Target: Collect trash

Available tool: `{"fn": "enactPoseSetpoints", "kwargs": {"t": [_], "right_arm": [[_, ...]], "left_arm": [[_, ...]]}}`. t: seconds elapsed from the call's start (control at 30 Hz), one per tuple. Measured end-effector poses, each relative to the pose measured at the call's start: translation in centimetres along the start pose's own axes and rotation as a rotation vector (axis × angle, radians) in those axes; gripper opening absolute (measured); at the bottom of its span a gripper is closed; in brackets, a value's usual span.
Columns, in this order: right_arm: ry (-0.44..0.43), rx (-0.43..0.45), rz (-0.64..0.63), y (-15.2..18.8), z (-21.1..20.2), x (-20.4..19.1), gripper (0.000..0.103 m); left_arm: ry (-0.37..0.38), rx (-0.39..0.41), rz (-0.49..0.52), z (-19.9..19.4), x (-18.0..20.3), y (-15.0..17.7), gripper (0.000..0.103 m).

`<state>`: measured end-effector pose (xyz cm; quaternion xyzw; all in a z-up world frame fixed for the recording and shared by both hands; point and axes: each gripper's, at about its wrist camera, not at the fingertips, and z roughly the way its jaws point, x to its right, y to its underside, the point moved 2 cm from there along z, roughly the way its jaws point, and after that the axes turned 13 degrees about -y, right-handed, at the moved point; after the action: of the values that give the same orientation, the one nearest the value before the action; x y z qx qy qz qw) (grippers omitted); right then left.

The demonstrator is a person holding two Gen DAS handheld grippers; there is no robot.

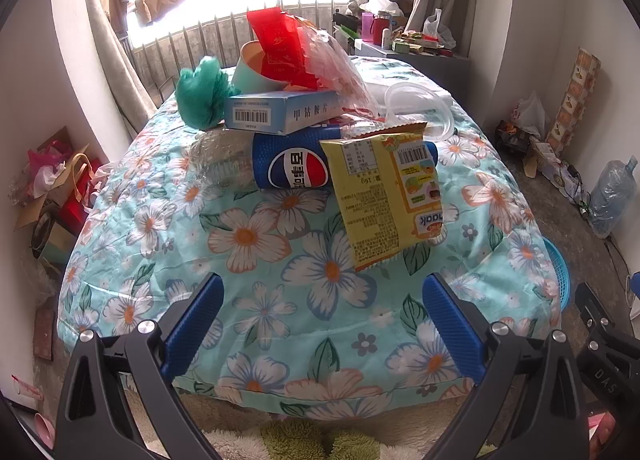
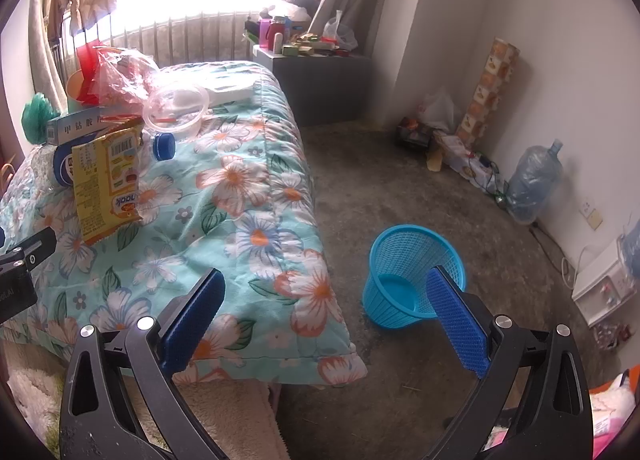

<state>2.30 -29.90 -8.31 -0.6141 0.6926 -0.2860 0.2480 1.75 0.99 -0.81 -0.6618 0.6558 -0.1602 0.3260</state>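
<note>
A pile of trash lies on the floral quilt (image 1: 280,300): a yellow snack packet (image 1: 384,196), a blue Pepsi bottle (image 1: 296,168), a blue-white medicine box (image 1: 280,112), a red wrapper (image 1: 276,44), a clear plastic bag (image 1: 340,68), a clear plastic bowl (image 1: 420,108), a green mesh puff (image 1: 200,92) and a paper cup (image 1: 248,68). My left gripper (image 1: 322,320) is open and empty, short of the packet. My right gripper (image 2: 324,312) is open and empty at the quilt's corner. A blue mesh basket (image 2: 412,276) stands on the floor by its right finger.
The packet (image 2: 106,184) and bowl (image 2: 176,108) also show in the right wrist view. A grey cabinet (image 2: 316,88) with clutter stands by the window. A water jug (image 2: 532,184), boxes and bags line the right wall. Bags and boxes lie left of the bed (image 1: 52,196).
</note>
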Motion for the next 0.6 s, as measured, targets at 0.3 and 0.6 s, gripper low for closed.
{"fn": "enactPoseSetpoints", "kwargs": {"t": [0.3, 0.6], "right_arm": [[0.000, 0.001, 0.001, -0.1, 0.3, -0.3, 0.096], [-0.002, 0.002, 0.002, -0.1, 0.2, -0.2, 0.096]], "left_arm": [[-0.005, 0.004, -0.003, 0.0, -0.2, 0.3, 0.097], [-0.014, -0.004, -0.004, 0.3, -0.1, 0.5, 0.097]]}}
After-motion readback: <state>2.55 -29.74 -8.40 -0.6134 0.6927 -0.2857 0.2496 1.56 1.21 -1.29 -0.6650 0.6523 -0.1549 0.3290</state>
